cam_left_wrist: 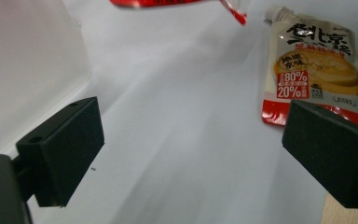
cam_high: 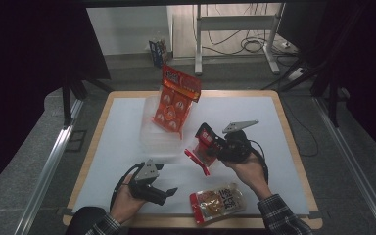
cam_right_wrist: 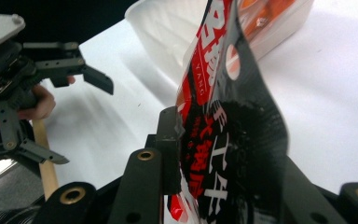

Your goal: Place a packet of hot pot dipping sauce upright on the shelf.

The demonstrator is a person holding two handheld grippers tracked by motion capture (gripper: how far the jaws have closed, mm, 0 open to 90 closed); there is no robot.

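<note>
Right gripper (cam_high: 204,139) clamped on red-black packet (cam_right_wrist: 223,140), left gripper (cam_high: 169,193) wide, empty, above table (cam_high: 284,161)

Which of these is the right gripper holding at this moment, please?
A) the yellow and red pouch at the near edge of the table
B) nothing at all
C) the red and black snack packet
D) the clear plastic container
C: in the right gripper view the jaws of the right gripper press on the red and black snack packet, lifted off the white table cover.
</note>
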